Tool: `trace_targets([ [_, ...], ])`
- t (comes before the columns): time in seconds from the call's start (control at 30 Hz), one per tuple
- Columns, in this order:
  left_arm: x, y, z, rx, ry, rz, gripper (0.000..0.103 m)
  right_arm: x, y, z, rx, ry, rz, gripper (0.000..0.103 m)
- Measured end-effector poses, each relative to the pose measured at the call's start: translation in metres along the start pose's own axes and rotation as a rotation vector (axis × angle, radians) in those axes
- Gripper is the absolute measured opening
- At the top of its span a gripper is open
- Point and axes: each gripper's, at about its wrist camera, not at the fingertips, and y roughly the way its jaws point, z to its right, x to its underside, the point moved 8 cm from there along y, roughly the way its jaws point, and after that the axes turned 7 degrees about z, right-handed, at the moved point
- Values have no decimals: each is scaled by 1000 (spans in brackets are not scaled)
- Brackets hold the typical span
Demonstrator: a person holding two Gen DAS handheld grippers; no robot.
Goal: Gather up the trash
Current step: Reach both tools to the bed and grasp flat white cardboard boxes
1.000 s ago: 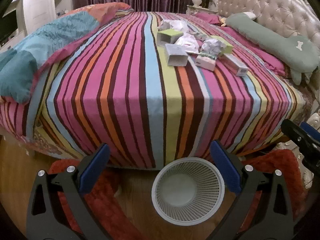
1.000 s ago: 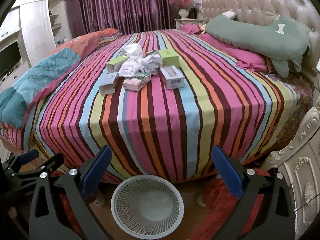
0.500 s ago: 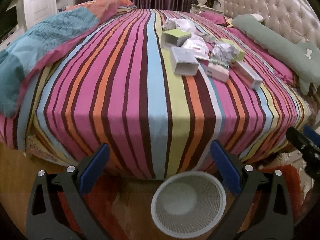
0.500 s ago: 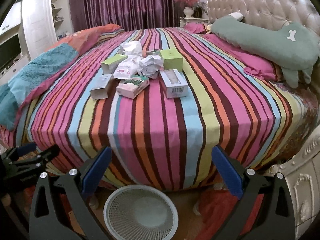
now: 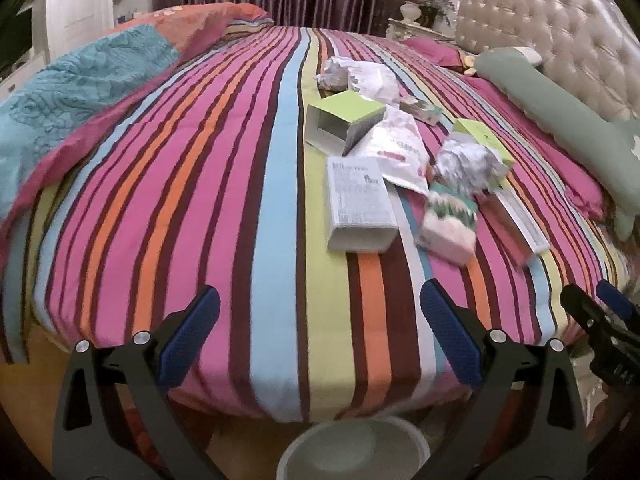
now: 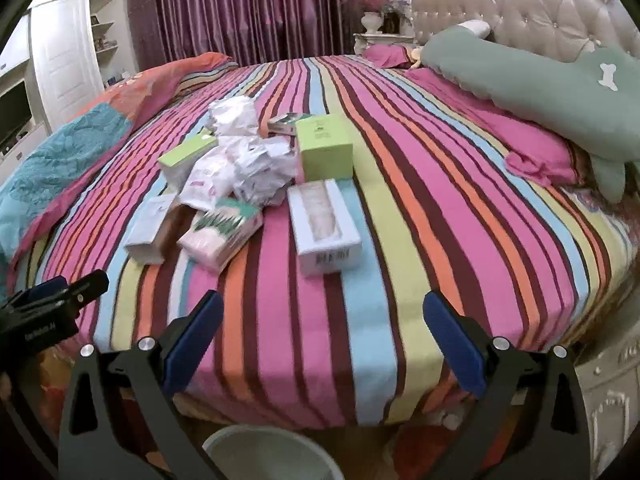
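As I brought both tools up and forward, the heap of crumpled white paper and small cardboard boxes [image 5: 392,160] on the striped bedspread [image 5: 224,184] drew nearer, while the white mesh wastebasket [image 5: 352,454] slid to the bottom edge of each view. My left gripper [image 5: 320,340] and right gripper [image 6: 324,344] both stood wide apart, holding nothing. I judged collecting had not begun; the nearest white carton [image 6: 324,228] looked the likeliest first pick.
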Motion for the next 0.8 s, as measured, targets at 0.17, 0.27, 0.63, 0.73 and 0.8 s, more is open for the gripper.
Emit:
trace_targets([
  [0.17, -15, 29, 5, -15, 0, -15, 97, -9, 28, 2, -39, -18, -21, 96],
  [0.27, -22, 45, 8, -14, -4, -25, 97, -13, 39, 2, -50, -36, -26, 96],
  [0.63, -44, 86, 11, -11, -26, -57, 97, -24, 75, 3, -81, -68, -61, 96],
  [0.73, -44, 96, 11, -10, -15, -71, 97, -25, 82, 4, -82, -80, -72, 95],
  [0.8, -43, 101, 12, -12, 0, -83, 97, -25, 86, 5, -78, -85, -78, 95],
])
